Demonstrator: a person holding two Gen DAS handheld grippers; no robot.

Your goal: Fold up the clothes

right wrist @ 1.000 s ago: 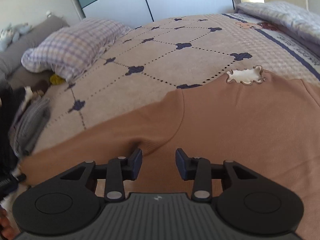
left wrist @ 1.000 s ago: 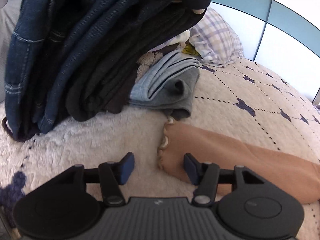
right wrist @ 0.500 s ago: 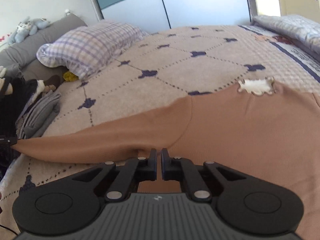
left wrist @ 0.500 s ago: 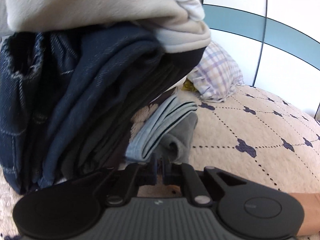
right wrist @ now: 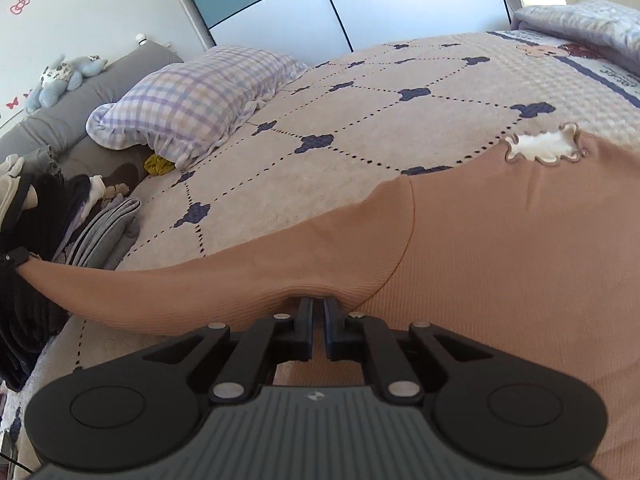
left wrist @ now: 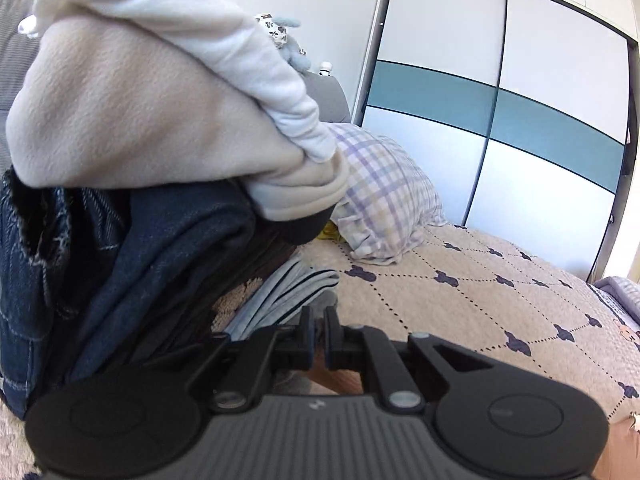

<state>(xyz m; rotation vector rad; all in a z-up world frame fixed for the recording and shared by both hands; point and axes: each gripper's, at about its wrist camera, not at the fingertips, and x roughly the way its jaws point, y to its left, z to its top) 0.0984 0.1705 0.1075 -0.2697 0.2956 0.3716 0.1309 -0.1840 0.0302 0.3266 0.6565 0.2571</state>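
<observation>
Tan ribbed knit, a long-sleeved top [right wrist: 500,248], lies spread over the quilted bedspread [right wrist: 360,128] and fills the 3-to-5 o'clock part of the right wrist view; its neckline with a white scalloped collar [right wrist: 540,148] sits at 2 o'clock. One sleeve [right wrist: 192,280] stretches out toward 9 o'clock, its cuff held at the frame's edge by a dark jaw tip I take for the other tool. The right gripper [right wrist: 318,330] has its jaws nearly together, easing apart slightly, pinching the fabric at the underarm fold.

From the left wrist camera, the left gripper [left wrist: 318,338] is pressed together on a bit of the same tan cloth, which shows only as a sliver behind the fingers.

No brand or readable writing shows on the clothes; only pink flower and bow stickers [right wrist: 20,4] on the wall at 10 o'clock in the right view. No containers are in sight.

Only the left view shows the tall pile of folded clothes [left wrist: 132,184] up close at 9 o'clock: white and cream fleece on top, dark denim below, striped grey items [left wrist: 288,296] at its foot. Both views show the checked pillow [right wrist: 192,100], the wardrobe doors [left wrist: 500,120] with a teal band, and a blue plush toy [right wrist: 64,76].
</observation>
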